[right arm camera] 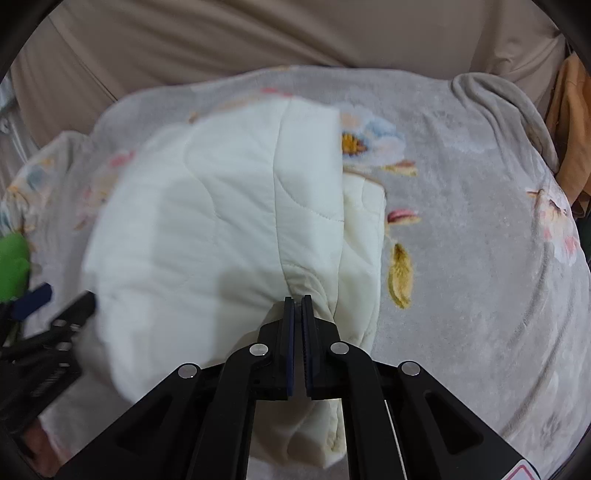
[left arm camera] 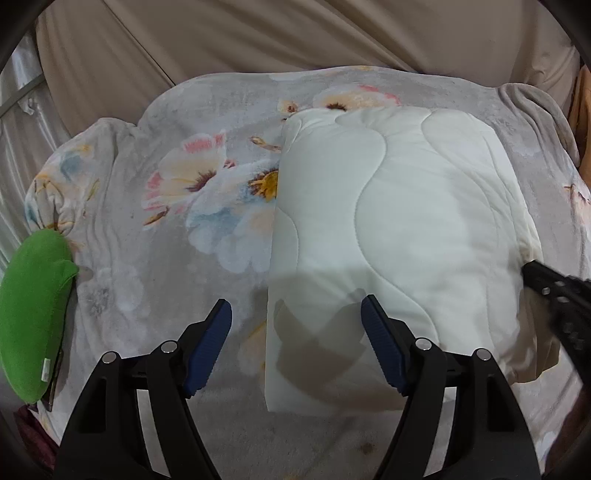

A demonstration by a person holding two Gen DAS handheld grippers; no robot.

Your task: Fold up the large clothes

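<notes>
A cream-white quilted cloth lies folded on a grey floral blanket. My left gripper is open and empty, held above the cloth's near left edge. My right gripper is shut on the cloth's near right edge, where the layers bunch up. The right gripper shows as a dark arm at the right edge of the left wrist view. The left gripper shows blurred at the left of the right wrist view.
A green cushion lies at the blanket's left edge. Beige draped fabric rises behind the blanket. An orange cloth hangs at the far right. A crumpled fold of the blanket sits at the back right.
</notes>
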